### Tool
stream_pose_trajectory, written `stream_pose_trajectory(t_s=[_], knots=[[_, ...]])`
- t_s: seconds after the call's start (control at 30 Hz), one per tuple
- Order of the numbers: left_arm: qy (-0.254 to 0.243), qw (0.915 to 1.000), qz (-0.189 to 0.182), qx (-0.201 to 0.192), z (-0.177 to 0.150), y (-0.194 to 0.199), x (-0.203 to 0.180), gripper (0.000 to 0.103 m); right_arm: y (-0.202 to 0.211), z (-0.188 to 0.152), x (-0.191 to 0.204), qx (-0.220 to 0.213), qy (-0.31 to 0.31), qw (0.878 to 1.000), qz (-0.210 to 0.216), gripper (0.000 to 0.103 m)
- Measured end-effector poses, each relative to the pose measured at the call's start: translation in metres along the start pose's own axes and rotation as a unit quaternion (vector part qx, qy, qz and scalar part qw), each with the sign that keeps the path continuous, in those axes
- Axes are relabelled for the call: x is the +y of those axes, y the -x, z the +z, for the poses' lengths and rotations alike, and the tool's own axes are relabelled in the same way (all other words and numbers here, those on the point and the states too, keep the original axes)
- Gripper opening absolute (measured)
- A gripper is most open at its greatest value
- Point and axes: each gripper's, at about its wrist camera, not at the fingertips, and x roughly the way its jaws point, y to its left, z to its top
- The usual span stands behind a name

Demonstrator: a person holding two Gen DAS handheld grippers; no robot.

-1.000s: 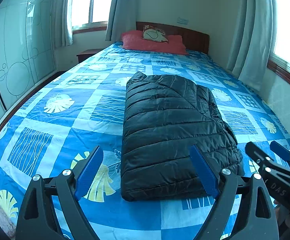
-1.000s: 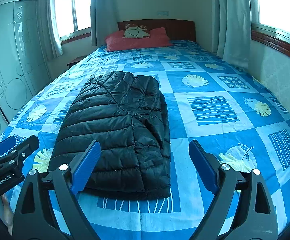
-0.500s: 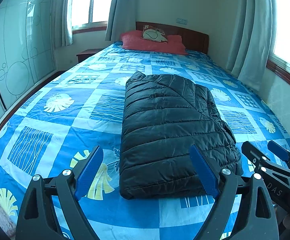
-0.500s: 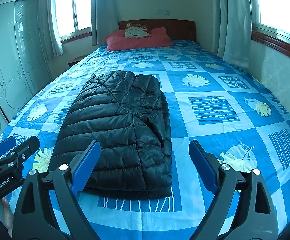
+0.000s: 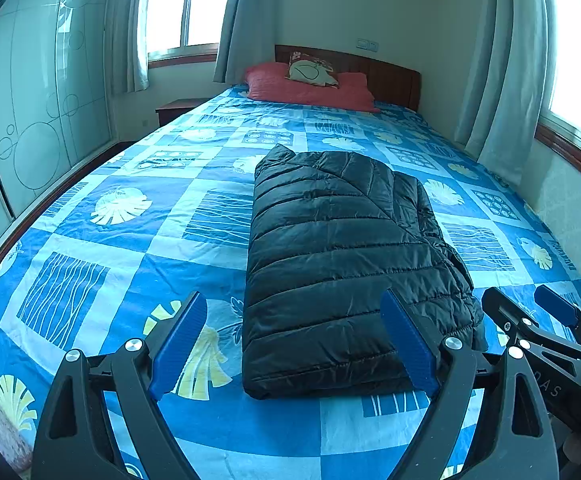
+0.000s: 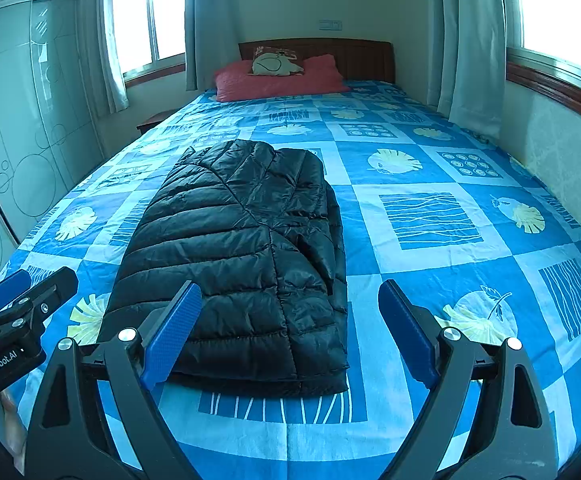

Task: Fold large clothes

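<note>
Left claw [image 6: 26, 292]: marked "GenRobot.AI"; spread wide, nothing held.
Right claw [image 6: 290, 324]: spread wide, nothing held; marking cut off, "DAS".
Jacket [image 6: 242, 256]: folded on bed [image 6: 430, 360].

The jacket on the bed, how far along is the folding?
Done: the jacket lies on the bed folded lengthwise into a narrow stack. In hand: nothing; the left gripper and right gripper hang open in front of its near edge. Left, probably: one more fold, near end onto far end.

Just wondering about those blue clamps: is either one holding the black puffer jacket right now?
No: the black puffer jacket lies folded on the bedspread, and both grippers hang open, clear of it.
</note>
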Motion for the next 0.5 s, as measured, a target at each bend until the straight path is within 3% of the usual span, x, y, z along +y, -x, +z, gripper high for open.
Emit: stream_pose_trajectory(t_s=[0.5], knots=[[0.003,1.0000,0.001,0.001,-0.0002,0.0004,0.0023,0.087,-0.0010,-0.0010,0.0025,0.001,0.001,1.000,0.002,0.090]])
